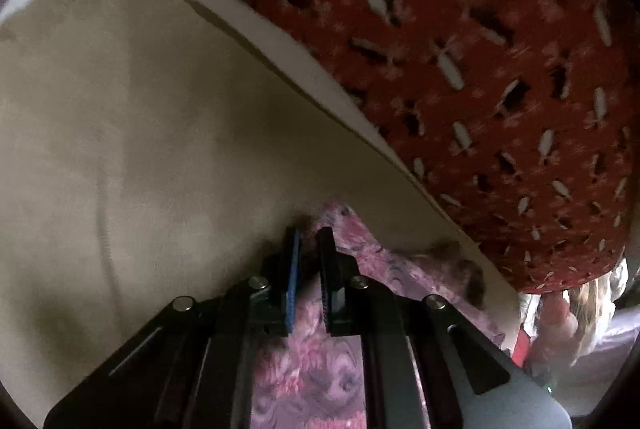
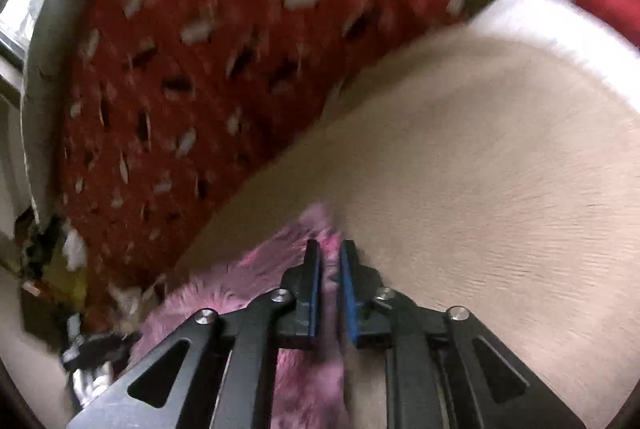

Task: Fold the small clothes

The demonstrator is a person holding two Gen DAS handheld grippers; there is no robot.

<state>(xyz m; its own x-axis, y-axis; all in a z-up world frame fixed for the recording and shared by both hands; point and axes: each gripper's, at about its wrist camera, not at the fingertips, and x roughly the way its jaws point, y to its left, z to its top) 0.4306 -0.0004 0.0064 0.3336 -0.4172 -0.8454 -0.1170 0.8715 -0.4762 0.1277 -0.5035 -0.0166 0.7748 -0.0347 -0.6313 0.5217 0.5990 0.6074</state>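
A small pink patterned garment (image 1: 360, 249) lies on a beige board (image 1: 140, 149). My left gripper (image 1: 310, 233) is shut on one edge of the garment, which runs back between the fingers and under the gripper body. In the right wrist view the same pink garment (image 2: 256, 269) looks fuzzy and bright pink. My right gripper (image 2: 330, 243) is shut on another edge of it, just above the beige board (image 2: 480, 189). Both views are blurred by motion.
A red carpet with white and dark flecks (image 1: 460, 49) lies beyond the board's edge, also in the right wrist view (image 2: 200, 69). White cloth (image 2: 540, 13) sits at the board's far end. Clutter (image 2: 60, 269) lies at the left.
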